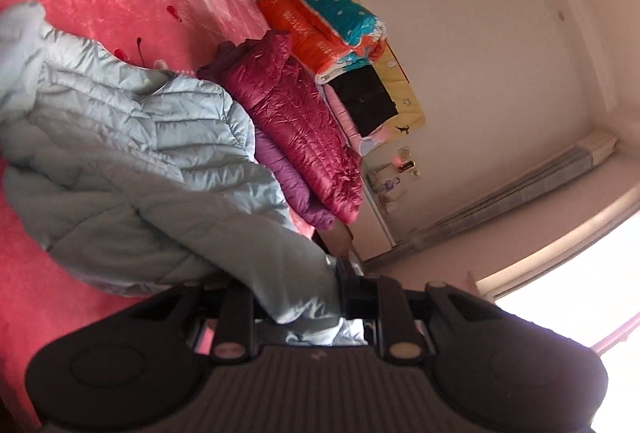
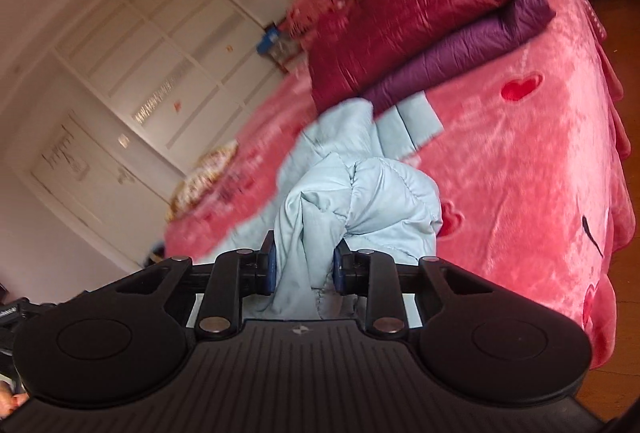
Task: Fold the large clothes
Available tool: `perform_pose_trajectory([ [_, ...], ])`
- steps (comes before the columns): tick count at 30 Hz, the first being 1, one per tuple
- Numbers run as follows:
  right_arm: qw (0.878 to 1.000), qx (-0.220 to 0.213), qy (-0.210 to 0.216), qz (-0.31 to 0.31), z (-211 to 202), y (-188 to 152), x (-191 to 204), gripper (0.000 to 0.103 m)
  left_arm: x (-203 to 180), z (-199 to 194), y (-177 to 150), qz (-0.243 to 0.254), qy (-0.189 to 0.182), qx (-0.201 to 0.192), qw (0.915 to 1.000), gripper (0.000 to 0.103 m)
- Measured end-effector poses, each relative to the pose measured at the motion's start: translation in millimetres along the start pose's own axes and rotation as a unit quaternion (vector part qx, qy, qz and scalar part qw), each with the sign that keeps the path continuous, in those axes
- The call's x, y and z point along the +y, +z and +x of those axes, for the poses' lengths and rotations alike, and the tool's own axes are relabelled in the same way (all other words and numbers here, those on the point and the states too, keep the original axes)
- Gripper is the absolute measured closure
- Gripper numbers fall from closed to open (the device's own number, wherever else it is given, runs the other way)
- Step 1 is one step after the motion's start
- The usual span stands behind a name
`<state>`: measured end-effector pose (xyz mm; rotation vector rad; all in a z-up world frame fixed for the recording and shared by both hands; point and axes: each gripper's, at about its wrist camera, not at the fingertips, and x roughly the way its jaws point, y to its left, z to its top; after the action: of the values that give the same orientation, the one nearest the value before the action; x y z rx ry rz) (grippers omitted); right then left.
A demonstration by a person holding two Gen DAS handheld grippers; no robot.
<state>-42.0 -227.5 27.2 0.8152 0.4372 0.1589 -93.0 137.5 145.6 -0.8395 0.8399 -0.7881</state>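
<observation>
- I am clamping my left gripper [image 1: 304, 297] on the pale blue puffer jacket [image 1: 132, 153].
- I am pinching its bunched fabric in my right gripper [image 2: 304, 269], above the pink bed [image 2: 520, 161].

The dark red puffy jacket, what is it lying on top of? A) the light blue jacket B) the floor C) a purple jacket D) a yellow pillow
C: the dark red jacket lies folded on the purple jacket, whose edge sticks out underneath it on the pink bed cover.
</observation>
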Motion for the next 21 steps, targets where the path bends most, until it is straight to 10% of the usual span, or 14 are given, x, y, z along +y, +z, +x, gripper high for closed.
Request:
perform_pose_trajectory([
  [12,0.997,-0.061,-0.047,-0.012,-73.7,13.0,22.8,0.065,22.0,-23.6,-31.1,-0.082,0.09,0.043,0.9916,0.028],
  [21,0.996,-0.031,-0.051,-0.071,-56.5,-7.7,30.0,0.0,19.0,-25.0,-39.5,-0.036,0.113,0.094,0.9885,0.017],
])
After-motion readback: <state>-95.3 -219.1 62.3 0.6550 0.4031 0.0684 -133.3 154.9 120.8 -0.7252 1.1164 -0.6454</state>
